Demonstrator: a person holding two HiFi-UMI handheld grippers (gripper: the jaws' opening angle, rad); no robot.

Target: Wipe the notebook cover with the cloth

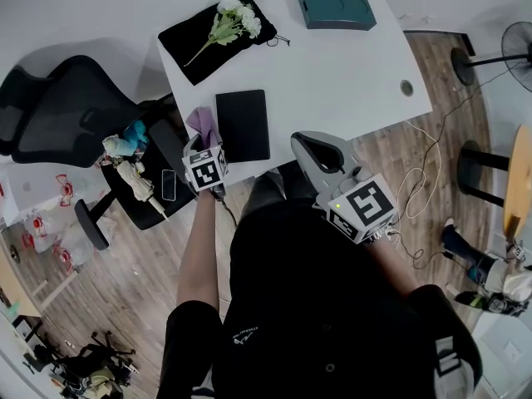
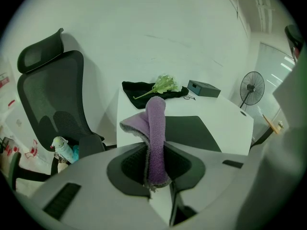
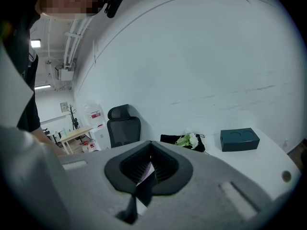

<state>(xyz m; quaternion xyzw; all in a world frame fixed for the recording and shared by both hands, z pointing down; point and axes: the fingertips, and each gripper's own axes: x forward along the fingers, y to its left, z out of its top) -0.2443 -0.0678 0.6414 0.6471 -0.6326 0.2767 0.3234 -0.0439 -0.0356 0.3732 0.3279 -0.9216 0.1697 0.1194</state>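
Note:
A black notebook (image 1: 243, 125) lies flat near the front left of the white table (image 1: 349, 81). My left gripper (image 1: 204, 140) hovers at the table's front left edge, just left of the notebook, shut on a purple cloth (image 1: 203, 124). In the left gripper view the cloth (image 2: 155, 128) stands up out of my left gripper (image 2: 156, 169), with the notebook (image 2: 192, 131) behind it to the right. My right gripper (image 1: 306, 142) is held at the table's front edge, right of the notebook, its jaws closed with nothing in them. My right gripper (image 3: 149, 169) looks over the table.
At the back of the table lie a black pouch (image 1: 199, 36) with white flowers (image 1: 237, 17) on it and a teal box (image 1: 336, 8). A black office chair (image 1: 75, 110) stands left of the table. A fan (image 1: 507, 52) stands to the right.

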